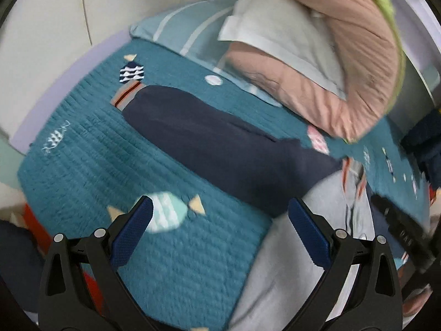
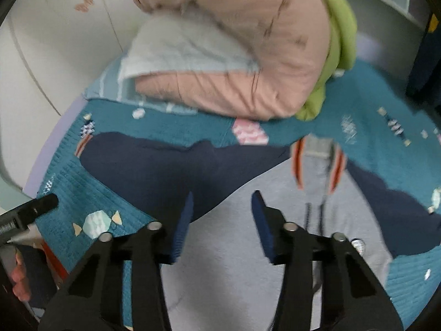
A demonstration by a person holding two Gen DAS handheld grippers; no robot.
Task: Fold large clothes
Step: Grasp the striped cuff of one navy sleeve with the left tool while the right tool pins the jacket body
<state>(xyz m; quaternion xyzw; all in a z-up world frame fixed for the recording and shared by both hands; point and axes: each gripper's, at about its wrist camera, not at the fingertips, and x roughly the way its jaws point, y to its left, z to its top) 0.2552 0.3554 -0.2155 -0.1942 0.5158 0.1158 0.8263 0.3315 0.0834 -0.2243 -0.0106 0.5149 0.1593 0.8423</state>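
Filling the bottom of the left wrist view, the left gripper (image 1: 220, 215) has its jaws spread wide, with nothing between them; only the teal quilt (image 1: 193, 270) shows in the gap, and its right finger (image 1: 308, 234) stands over the edge of a grey cloth. In the right wrist view the right gripper (image 2: 222, 212) sits at bottom centre with its jaws partly apart, the gap much narrower than the left's. Grey cloth shows between its blue pads (image 2: 182, 226), but the blur does not let me tell whether they touch it; nothing is clearly pinched.

That grey cloth is the body of a jacket (image 2: 234, 248) with a zip, orange stripes by the collar and navy sleeves, spread flat on the quilt. One sleeve (image 1: 209, 143) runs from the centre to the upper left of the left view; in the right view a second sleeve (image 2: 394, 209) runs off to the right. A patchwork fish (image 1: 165, 212) lies on the quilt just past the left gripper's fingers.

At the lower left edge of the right view the tip of the other tool (image 2: 38, 207) shows, with a bit of hand (image 2: 20, 284) below it.

Farther back, in the upper part of both views, a pink duvet (image 2: 248, 41) with a lime edge (image 2: 339, 41) is heaped over a pale pillow (image 2: 171, 52) on striped light-blue bedding (image 1: 179, 24). No containers are in view. A cream wall (image 1: 49, 22) fills the upper left.
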